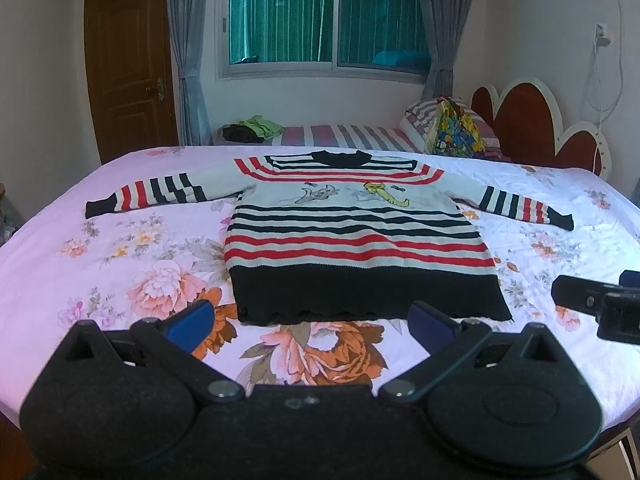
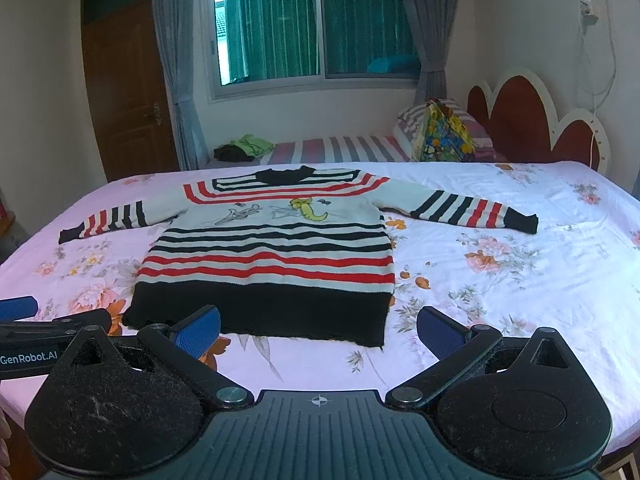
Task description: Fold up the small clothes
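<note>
Sweater: a striped sweater in black, red and pale bands lies flat, front up, in the middle of the flowered bedsheet, both sleeves spread wide, black hem nearest the cameras.
Left gripper: the left gripper hovers just short of the sweater's hem, its blue pads spread wide apart and holding nothing.
Right gripper: the right gripper sits before the sweater's hem toward its right corner, jaws likewise released and empty.
Beyond the sweater: a second bed with a striped cover carries a small heap of green and dark clothes; a bright patterned bag leans on a striped pillow past the sweater's right shoulder.
Room: a scalloped red headboard, a curtained window and a wooden door stand behind.
In the way: nothing lies on the sweater or between it and either gripper.
Left view only: the right gripper's black finger juts in beside the sweater's right hem corner.
Right view only: the left gripper's body, lettered "GenRobot.AI", shows at the sweater's left; a pale sliver at the lower left edge may be a hand, too cropped to tell.
</note>
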A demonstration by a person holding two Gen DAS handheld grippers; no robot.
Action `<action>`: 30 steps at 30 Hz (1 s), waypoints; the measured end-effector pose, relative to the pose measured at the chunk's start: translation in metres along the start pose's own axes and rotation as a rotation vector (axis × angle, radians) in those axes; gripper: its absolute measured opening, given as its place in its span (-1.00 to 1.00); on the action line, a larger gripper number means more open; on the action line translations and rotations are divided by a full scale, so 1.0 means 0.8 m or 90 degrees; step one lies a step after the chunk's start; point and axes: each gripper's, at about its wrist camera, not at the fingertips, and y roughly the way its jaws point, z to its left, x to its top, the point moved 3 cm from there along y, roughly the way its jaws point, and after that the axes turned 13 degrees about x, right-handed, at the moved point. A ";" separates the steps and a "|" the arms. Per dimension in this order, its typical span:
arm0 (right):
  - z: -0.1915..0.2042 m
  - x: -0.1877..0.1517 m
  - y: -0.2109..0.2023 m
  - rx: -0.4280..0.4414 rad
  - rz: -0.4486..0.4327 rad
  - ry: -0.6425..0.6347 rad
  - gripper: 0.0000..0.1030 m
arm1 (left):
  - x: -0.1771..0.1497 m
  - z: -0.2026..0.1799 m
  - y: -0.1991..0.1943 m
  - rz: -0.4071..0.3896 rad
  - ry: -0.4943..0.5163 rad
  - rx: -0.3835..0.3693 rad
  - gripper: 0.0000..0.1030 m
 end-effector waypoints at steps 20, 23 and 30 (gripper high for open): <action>-0.089 0.028 0.004 -0.026 -0.052 0.111 0.99 | 0.024 -0.054 0.055 -0.009 0.038 -0.022 0.98; -0.121 0.038 0.010 -0.041 -0.069 0.129 0.53 | 0.034 -0.062 0.074 -0.006 0.016 -0.061 0.97; -0.239 0.069 0.060 -0.093 -0.083 0.207 0.12 | 0.072 -0.094 0.148 -0.005 -0.027 -0.094 0.98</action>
